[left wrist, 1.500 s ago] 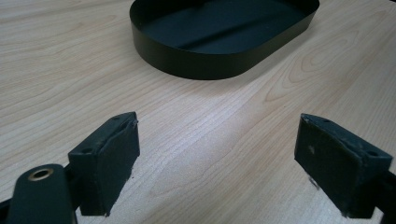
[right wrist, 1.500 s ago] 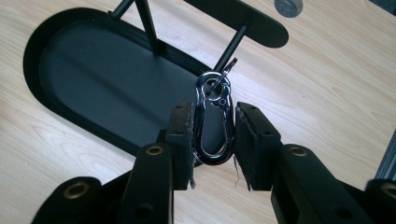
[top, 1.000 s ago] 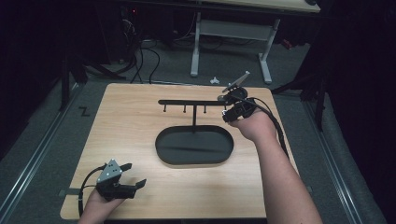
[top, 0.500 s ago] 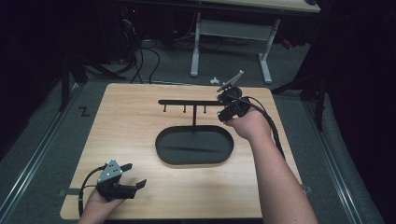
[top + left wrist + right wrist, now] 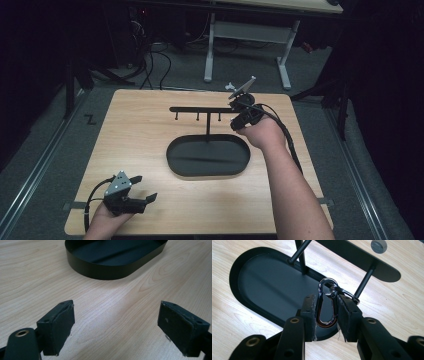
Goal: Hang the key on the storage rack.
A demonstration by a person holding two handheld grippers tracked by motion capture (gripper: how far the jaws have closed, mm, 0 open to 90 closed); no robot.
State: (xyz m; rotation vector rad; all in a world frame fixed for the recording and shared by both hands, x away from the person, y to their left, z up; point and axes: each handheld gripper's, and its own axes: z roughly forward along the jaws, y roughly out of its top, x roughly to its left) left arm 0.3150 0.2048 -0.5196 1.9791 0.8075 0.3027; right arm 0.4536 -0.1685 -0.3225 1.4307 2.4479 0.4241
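A black stand has an oval tray (image 5: 172,152) as its base, a thin post, and a horizontal bar (image 5: 200,109) with short pegs hanging under it. My right gripper (image 5: 239,111) hovers at the bar's right end, above the tray's far right side. In the right gripper view it (image 5: 327,299) is shut on a silver carabiner (image 5: 325,315) with a small ring at its top, close to a peg (image 5: 364,281) and over the tray (image 5: 267,282). My left gripper (image 5: 145,187) rests near the table's front left corner, its fingers (image 5: 60,325) wide open with nothing between them.
The wooden table (image 5: 140,135) has bare surface left of the stand and in front of it. The tray's wall (image 5: 110,267) lies ahead of the left gripper. Beyond the table's far edge stand white desk legs (image 5: 209,55) and floor cables (image 5: 150,65).
My right gripper with the carabiner has shifted slightly left, closer to the bar's right end. The left gripper has stayed put.
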